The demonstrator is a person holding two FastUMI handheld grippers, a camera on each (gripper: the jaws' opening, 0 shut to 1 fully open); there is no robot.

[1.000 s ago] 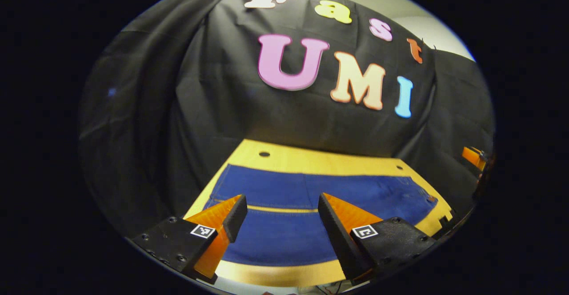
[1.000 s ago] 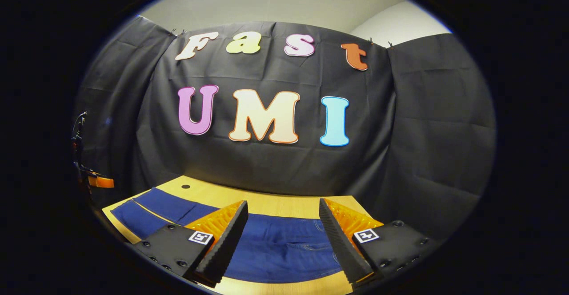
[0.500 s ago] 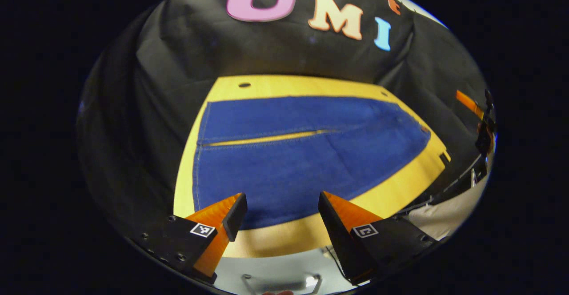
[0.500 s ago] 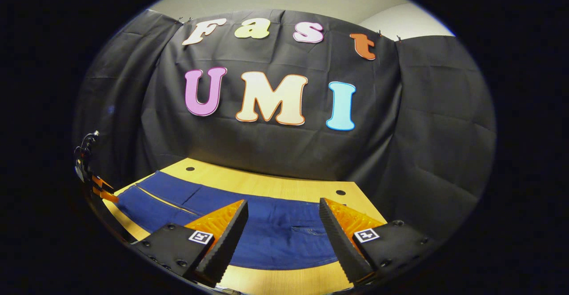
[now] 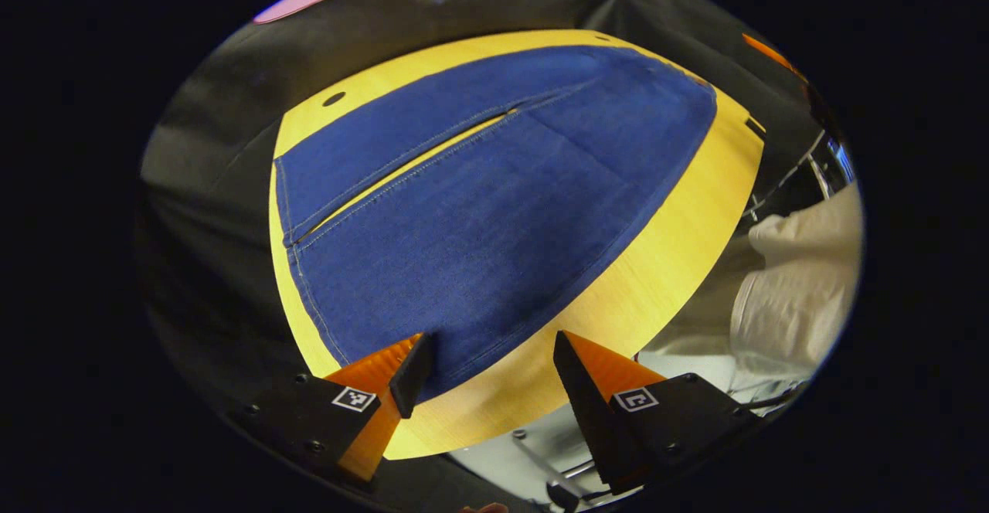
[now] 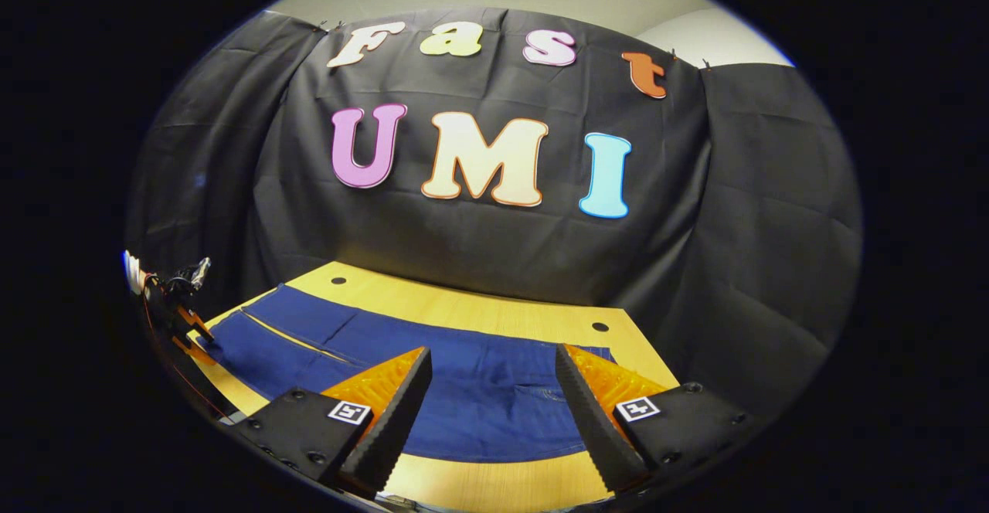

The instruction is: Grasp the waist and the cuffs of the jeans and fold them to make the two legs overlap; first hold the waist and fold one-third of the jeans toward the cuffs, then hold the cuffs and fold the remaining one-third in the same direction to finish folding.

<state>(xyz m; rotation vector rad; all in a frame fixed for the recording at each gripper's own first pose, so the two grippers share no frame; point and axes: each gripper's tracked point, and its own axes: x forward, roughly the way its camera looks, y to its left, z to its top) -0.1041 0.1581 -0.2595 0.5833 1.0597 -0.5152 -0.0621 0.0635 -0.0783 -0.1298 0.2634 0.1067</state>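
Overhead now, the left gripper [image 5: 487, 362] looks steeply down on a pair of blue jeans [image 5: 479, 212] spread flat on a yellow wooden table [image 5: 680, 227], where a second ago its camera faced the booth's black cloth wall and caught only a low strip of denim. The gripper has tipped forward and closed in on the near leg, its jaws standing wide apart and empty, one fingertip [image 5: 411, 365] over the near edge of that leg close to the cuff end and the other out over bare wood. The two legs lie side by side, a thin line of table showing between them, and run away toward the waist at the far right of this view. A person's pale sleeve [image 5: 796, 297] shows beside the table edge. From the right gripper view, the right gripper [image 6: 491, 389] hovers low over the waist end of the jeans [image 6: 479, 412], jaws likewise open and holding nothing; that view has risen only slightly in the same second, taking in more of the table [image 6: 479, 312]. The shift suggests the opening step is just beginning: the left side lining up on the cuffs, the right on the waist, with no cloth yet gripped and the legs not yet overlapped.
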